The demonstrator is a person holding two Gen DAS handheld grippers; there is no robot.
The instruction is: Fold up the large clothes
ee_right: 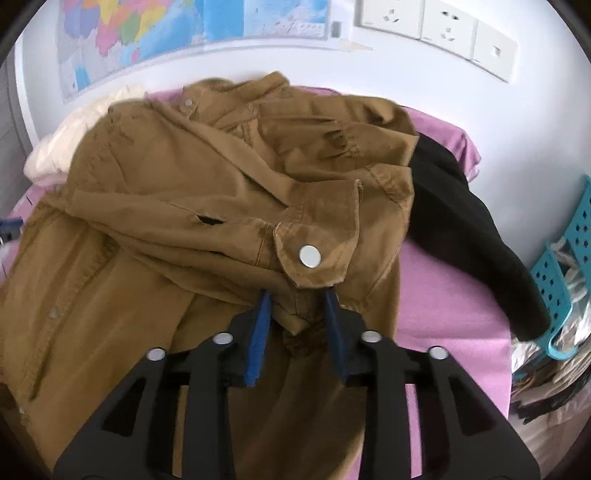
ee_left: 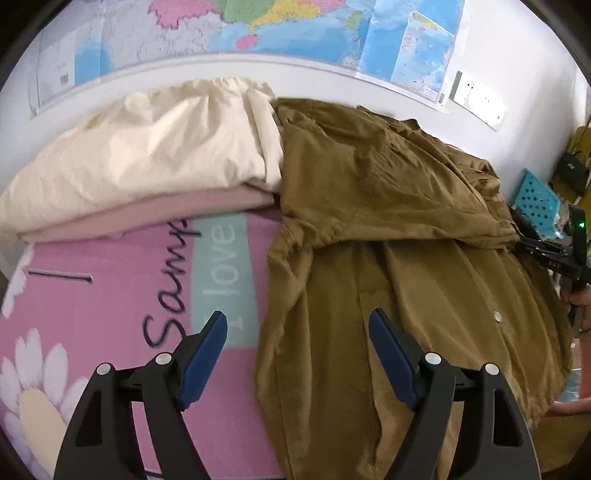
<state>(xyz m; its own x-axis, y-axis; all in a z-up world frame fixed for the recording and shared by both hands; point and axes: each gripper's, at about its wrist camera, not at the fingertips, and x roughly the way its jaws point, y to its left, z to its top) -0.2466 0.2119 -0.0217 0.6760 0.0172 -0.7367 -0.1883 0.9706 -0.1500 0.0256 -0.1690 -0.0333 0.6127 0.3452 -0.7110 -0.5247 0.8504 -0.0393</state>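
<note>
A brown button-up jacket lies spread on a pink printed mat, its sleeves folded across the chest. My left gripper is open and empty, hovering over the jacket's left edge. My right gripper is partly closed on the jacket's sleeve cuff, which carries a silver snap; the cuff drapes over the fingertips. The jacket fills most of the right wrist view. The right gripper also shows at the jacket's right side in the left wrist view.
Folded cream and pink clothes are stacked at the mat's far left. A black garment lies to the right of the jacket. A teal perforated basket stands at the right edge. A wall with a map is behind.
</note>
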